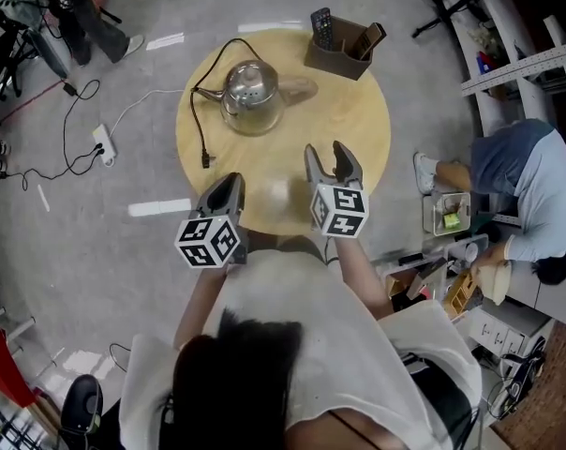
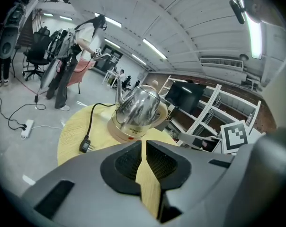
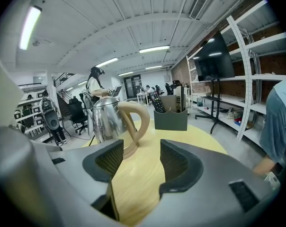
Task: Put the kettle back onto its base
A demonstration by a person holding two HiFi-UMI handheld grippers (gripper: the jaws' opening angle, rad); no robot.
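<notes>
bench (image 1: 358, 120) carries all | kettle (image 1: 251, 90) upright, apparently seated on base (image 2: 119, 132), handle (image 3: 136, 119) pointing right | right gripper (image 1: 334, 162) released, empty, nearer kettle's handle, kettle ahead-left | left gripper (image 1: 230, 182) nearly clenched on nothing, kettle straight ahead

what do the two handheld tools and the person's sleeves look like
Both the left tool and right tool are grey moulded bodies with two tapering jaws lined with dark ribbed pads. Each carries a white cube printed with black square markers. No cables show on them. The person wears a white short-sleeved shirt.
</notes>
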